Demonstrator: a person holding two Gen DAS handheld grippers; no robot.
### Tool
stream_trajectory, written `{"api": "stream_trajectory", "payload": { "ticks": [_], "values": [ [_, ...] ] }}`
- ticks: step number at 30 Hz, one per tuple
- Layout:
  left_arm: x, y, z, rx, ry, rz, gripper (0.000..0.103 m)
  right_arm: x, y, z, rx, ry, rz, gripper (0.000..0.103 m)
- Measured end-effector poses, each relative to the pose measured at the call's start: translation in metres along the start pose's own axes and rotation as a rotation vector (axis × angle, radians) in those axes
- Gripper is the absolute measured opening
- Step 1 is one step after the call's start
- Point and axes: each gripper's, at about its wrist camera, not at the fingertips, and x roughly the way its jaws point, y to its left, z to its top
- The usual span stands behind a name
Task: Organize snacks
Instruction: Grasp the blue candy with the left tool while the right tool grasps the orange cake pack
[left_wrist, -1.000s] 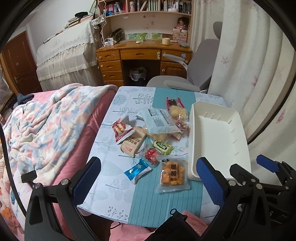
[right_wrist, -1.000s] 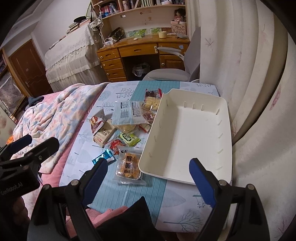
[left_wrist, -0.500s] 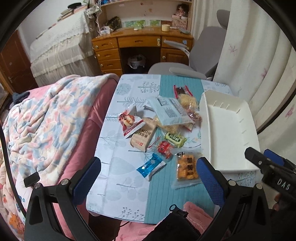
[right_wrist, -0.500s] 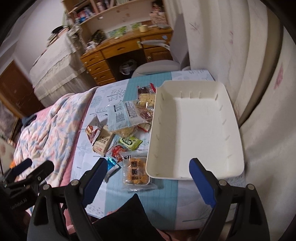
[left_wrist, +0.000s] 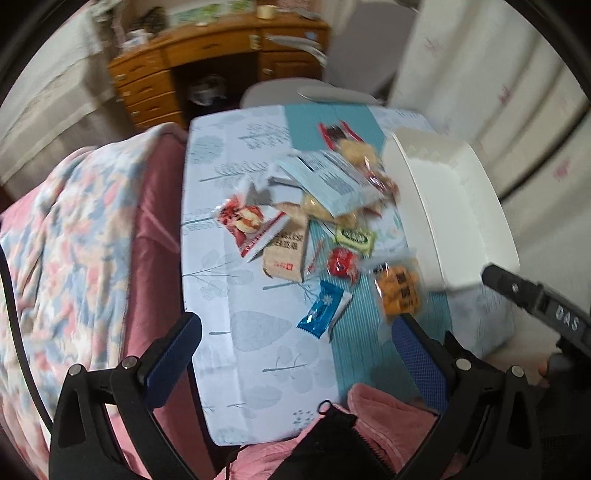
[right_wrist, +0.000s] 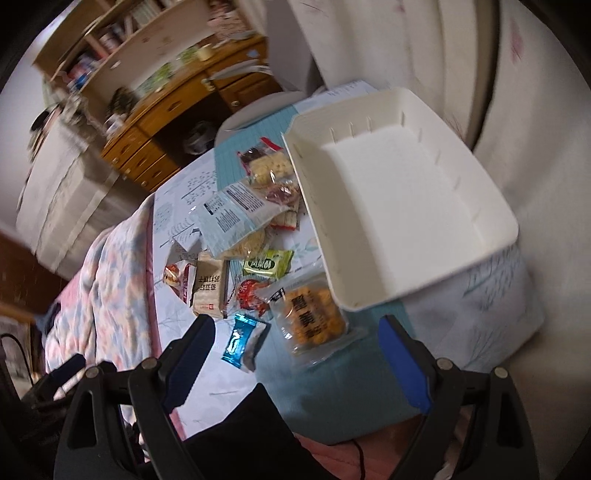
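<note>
Both grippers, left gripper (left_wrist: 295, 354) and right gripper (right_wrist: 295, 354), hang wide open and empty-jawed just short of the blue snack packet (right_wrist: 242, 341) and orange snack bag (right_wrist: 314, 321).

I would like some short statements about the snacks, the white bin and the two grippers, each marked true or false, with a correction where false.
1. The white bin has nothing in it. True.
2. The blue packet lies inside the bin. False: it lies on the tablecloth, outside the bin.
3. The right gripper is open and holds nothing. True.
4. The left gripper is shut on the green packet. False: it is open and the green packet lies on the table.
5. The orange snack bag lies next to the near corner of the bin. True.
</note>
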Motion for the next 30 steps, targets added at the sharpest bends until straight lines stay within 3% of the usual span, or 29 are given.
{"api": "stream_trajectory", "payload": {
  "ticks": [6,13,20,24,30],
  "values": [
    [0.022,0.003,0.002,0.202,0.071,-0.060,0.100,0.013,-0.001,-0.025,0.184,-0.002,0.003,0.090],
    [0.063,-0.003,-0.002,0.381,0.169,-0.083,0.099,0.037,-0.019,-0.047,0.500,0.027,0.045,0.090],
    [0.110,-0.022,0.000,0.475,0.201,-0.068,0.097,0.070,-0.039,-0.060,0.804,0.106,0.155,0.090],
    [0.134,-0.027,0.003,0.471,0.219,-0.074,0.093,0.090,-0.045,-0.057,0.975,0.126,0.216,0.090],
    [0.163,-0.035,0.001,0.495,0.250,-0.081,0.088,0.114,-0.045,-0.037,1.031,0.160,0.156,0.090]
  ]
}}
